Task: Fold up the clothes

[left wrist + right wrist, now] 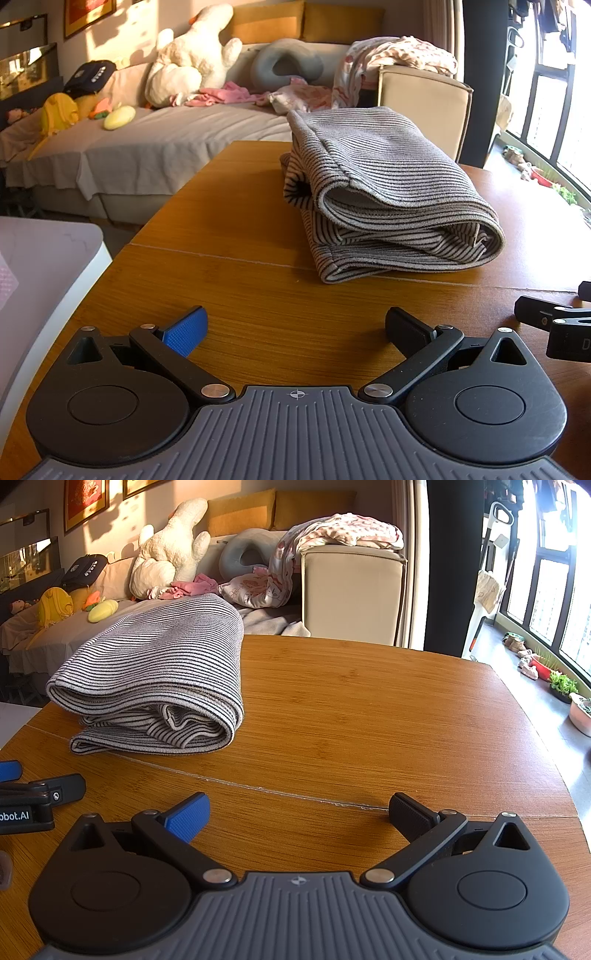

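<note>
A grey garment with thin black stripes (384, 195) lies folded into a thick bundle on the wooden table (236, 206). In the right wrist view the same striped bundle (159, 679) sits at the left, on the table (369, 716). My left gripper (295, 328) is open near the table's front edge, well short of the bundle, with nothing between its fingers. My right gripper (299, 816) is open too, over bare wood to the right of the bundle. Each gripper shows at the edge of the other's view: the right gripper (554, 325) and the left gripper (33, 797).
Behind the table stands a sofa (155, 140) with a white plush toy (192, 59), a grey neck pillow (288, 62) and loose pink clothes (229, 94). A beige chair back draped with patterned cloth (351, 590) stands at the far edge. A white-edged surface (44, 266) lies at left.
</note>
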A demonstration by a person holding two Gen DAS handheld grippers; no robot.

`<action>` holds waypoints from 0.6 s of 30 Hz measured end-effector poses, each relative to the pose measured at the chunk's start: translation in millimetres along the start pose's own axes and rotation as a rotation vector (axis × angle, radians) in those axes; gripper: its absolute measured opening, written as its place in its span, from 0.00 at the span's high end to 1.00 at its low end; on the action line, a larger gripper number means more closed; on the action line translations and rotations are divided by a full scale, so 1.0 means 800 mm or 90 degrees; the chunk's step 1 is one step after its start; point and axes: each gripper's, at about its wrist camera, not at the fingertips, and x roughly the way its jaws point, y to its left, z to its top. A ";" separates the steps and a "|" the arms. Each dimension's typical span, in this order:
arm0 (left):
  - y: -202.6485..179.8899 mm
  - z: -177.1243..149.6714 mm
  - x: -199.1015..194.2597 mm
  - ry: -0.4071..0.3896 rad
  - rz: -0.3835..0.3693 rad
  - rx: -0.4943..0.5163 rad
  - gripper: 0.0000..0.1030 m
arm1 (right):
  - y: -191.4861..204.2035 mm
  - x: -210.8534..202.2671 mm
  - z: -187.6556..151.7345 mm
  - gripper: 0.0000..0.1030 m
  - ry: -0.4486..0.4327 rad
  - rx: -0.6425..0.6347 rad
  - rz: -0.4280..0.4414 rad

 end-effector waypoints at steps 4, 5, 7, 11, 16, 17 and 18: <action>0.000 0.000 -0.001 0.000 -0.001 0.000 0.00 | 0.000 0.000 0.000 0.00 0.000 0.000 0.000; 0.000 0.000 -0.001 0.001 -0.001 0.000 0.00 | 0.000 0.000 0.000 0.00 0.000 0.000 0.000; -0.001 0.000 -0.001 0.001 -0.001 0.001 0.00 | 0.000 0.000 0.000 0.00 0.000 0.000 0.000; -0.001 -0.001 -0.002 0.001 -0.001 0.000 0.00 | 0.000 0.000 0.001 0.00 0.000 0.000 -0.001; 0.000 0.000 0.000 0.001 -0.002 0.001 0.00 | -0.001 0.000 0.001 0.00 0.000 0.000 0.000; 0.000 0.000 0.000 0.001 -0.002 0.000 0.00 | -0.001 0.000 0.001 0.00 0.000 0.000 0.000; 0.000 0.000 0.000 0.001 -0.002 0.000 0.00 | -0.001 0.000 0.001 0.00 0.000 -0.001 0.000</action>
